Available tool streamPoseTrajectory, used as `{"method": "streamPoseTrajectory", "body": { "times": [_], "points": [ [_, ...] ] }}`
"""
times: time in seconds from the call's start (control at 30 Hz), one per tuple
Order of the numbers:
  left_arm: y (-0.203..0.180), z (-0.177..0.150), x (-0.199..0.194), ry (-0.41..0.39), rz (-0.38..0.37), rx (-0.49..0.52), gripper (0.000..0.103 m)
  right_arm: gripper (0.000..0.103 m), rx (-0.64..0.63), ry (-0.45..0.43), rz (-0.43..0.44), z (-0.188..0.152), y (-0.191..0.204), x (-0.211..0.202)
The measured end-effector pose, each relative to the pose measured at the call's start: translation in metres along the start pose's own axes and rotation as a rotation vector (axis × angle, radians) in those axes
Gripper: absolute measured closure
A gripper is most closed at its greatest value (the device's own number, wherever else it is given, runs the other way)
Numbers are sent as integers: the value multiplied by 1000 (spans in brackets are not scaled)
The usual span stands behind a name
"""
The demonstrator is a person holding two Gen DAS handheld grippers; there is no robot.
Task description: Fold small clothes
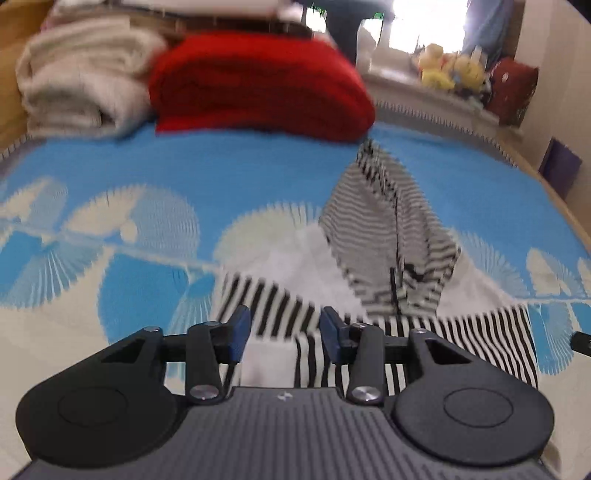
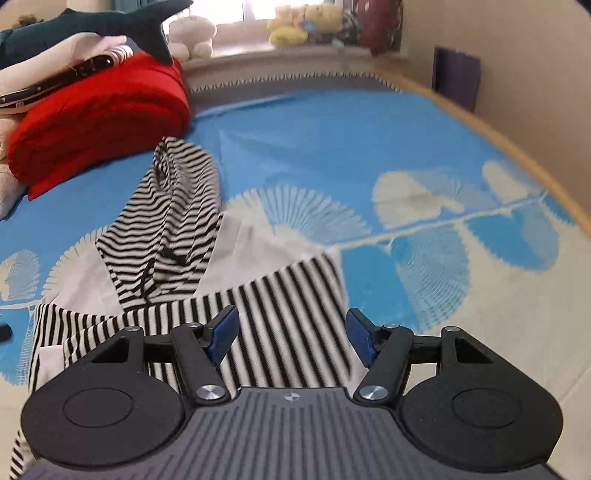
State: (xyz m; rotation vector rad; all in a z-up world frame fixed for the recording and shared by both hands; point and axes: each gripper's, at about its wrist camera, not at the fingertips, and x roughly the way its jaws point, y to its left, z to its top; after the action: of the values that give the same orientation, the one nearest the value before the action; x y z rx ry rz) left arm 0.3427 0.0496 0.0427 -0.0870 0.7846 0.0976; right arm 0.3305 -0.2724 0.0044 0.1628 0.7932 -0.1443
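Observation:
A small black-and-white striped garment [image 1: 384, 236] with white panels lies rumpled on the blue patterned bed cover [image 1: 221, 177]. It also shows in the right wrist view [image 2: 173, 221]. My left gripper [image 1: 284, 334] is open just above the garment's striped near-left edge. My right gripper [image 2: 291, 336] is open above the garment's striped near-right edge [image 2: 295, 295]. Neither gripper holds anything.
A folded red blanket [image 1: 258, 85] and a cream blanket [image 1: 81, 74] lie at the head of the bed. A plush shark [image 2: 110, 22] rests on them. Plush toys [image 2: 306, 22] sit on the window sill. The bed's wooden edge [image 2: 517, 140] runs along the right.

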Motion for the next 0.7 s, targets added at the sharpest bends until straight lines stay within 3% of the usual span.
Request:
{"method": "streamPoseTrajectory", "body": {
  "times": [0.13, 0.3, 0.43, 0.53, 0.6, 0.63, 0.7],
  "points": [
    [-4, 2, -4, -59, 13, -6, 41, 37, 0, -23, -6, 3, -12, -6],
    [-11, 2, -6, -129, 44, 45, 39, 37, -6, -9, -10, 2, -27, -5],
    [-14, 6, -13, -166, 10, 80, 39, 37, -4, 20, -6, 3, -39, -2],
    [-15, 13, -12, -139, -21, 78, 40, 37, 32, 38, 24, 7, -47, -1],
    [-19, 29, 2, -76, -26, 52, 65, 37, 41, 37, 30, 10, -49, -2],
    [-22, 37, 12, -53, -30, 46, 103, 37, 41, 36, 36, 12, -50, -2],
    [-31, 59, 33, -46, -40, 40, 103, 37, 37, 38, 49, 14, -51, -1]
  ]
}}
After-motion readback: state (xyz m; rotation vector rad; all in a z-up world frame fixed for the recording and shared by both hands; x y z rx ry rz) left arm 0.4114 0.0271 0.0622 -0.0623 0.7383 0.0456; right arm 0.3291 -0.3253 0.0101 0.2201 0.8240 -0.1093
